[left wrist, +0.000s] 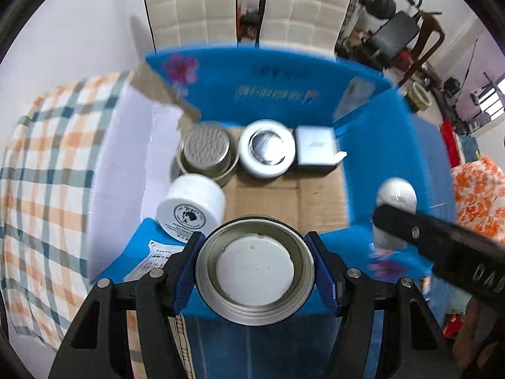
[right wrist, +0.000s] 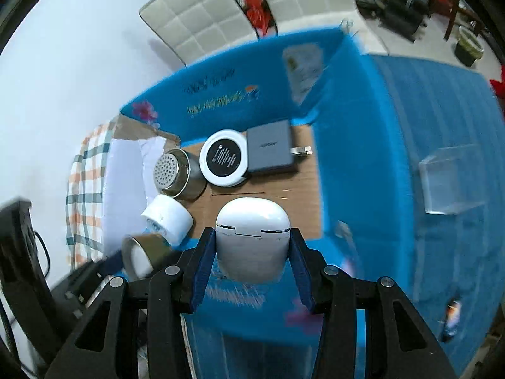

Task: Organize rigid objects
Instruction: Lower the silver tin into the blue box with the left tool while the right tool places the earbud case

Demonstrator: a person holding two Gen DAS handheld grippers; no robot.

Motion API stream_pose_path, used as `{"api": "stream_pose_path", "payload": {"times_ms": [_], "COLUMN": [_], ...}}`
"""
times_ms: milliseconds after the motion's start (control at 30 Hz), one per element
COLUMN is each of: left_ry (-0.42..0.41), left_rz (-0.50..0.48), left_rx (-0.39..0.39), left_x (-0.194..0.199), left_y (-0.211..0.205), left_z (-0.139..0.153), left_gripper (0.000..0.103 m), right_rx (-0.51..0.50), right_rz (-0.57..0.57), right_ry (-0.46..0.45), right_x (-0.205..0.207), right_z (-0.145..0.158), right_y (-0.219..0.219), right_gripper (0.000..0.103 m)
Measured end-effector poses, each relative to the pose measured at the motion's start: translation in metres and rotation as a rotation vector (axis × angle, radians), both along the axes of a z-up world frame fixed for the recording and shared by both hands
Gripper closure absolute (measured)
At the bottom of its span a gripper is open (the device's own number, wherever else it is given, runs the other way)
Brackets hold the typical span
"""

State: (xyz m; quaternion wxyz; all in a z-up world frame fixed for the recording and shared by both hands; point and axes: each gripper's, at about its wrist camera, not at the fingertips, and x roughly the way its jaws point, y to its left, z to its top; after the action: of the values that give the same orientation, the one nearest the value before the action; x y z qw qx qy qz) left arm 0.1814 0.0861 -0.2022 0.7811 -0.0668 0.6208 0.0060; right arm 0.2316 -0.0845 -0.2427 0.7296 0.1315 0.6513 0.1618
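Cardboard box (left wrist: 284,199) with blue flaps stands open below both grippers and already holds four items. Left gripper (left wrist: 255,268) has its blue pads clenched on a metal tin (left wrist: 255,271), bearing on the side wall at 9 and 3 o'clock; a white disc sits inside the tin. The tin hangs above the near edge of the box, at 6 o'clock in the left wrist view. Right gripper (right wrist: 252,252) grasps a white earbud case (right wrist: 252,240) across its flanks, just below the lid seam, over the box floor.

Contents in the box: perforated metal canister (left wrist: 206,151) at 11 o'clock, white round tin (left wrist: 266,151) touching it at 12 o'clock, grey box (left wrist: 315,148) at 1 o'clock against the far flap, and a white jar (left wrist: 191,210) lying tilted against the left wall at 9 o'clock.

Handling assessment: the metal tin appears stiff and light, with a smooth, likely slippery wall; a grip across the full diameter, as now, seems sound, though heavy squeezing could dent thin metal. The earbud case is glossy, rounded and likely slick; pressure near the seam could pop the hinged lid, so holding lower on the body seems safer. Bare cardboard floor remains between the jar and the right flap for both pieces. A clear acrylic block (right wrist: 454,180) rests on the blue surface outside, at 3 o'clock.
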Motion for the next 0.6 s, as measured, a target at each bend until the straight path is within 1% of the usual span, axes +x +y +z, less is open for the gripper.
{"api": "stream_pose_path", "payload": {"times_ms": [67, 133, 167, 233, 333, 500, 567, 600], "left_ry": [0.016, 0.021, 0.025, 0.055, 0.07, 0.089, 0.103, 0.114], "left_rz": [-0.01, -0.016, -0.016, 0.013, 0.045, 0.06, 0.062, 0.062], "left_rx": [-0.002, 0.011, 0.003, -0.028, -0.054, -0.047, -0.06, -0.067], "left_x": [0.002, 0.006, 0.007, 0.014, 0.02, 0.026, 0.026, 0.027], "left_y": [0.002, 0.002, 0.003, 0.01, 0.019, 0.027, 0.028, 0.029], "left_z": [-0.016, -0.025, -0.028, -0.04, -0.05, -0.059, -0.062, -0.063], "left_gripper": [0.041, 0.041, 0.041, 0.041, 0.041, 0.041, 0.041, 0.041], "right_rx": [0.0, 0.012, 0.027, 0.033, 0.05, 0.072, 0.07, 0.068], "right_rz": [0.009, 0.018, 0.016, 0.022, 0.027, 0.012, -0.002, -0.003], "right_ry": [0.036, 0.066, 0.089, 0.11, 0.139, 0.186, 0.192, 0.188], "right_x": [0.012, 0.021, 0.026, 0.034, 0.044, 0.053, 0.056, 0.056], "right_z": [-0.019, -0.035, -0.044, -0.057, -0.076, -0.097, -0.101, -0.102], "right_y": [0.016, 0.026, 0.031, 0.039, 0.05, 0.058, 0.059, 0.059], "right_gripper": [0.054, 0.054, 0.054, 0.054, 0.054, 0.054, 0.054, 0.051]}}
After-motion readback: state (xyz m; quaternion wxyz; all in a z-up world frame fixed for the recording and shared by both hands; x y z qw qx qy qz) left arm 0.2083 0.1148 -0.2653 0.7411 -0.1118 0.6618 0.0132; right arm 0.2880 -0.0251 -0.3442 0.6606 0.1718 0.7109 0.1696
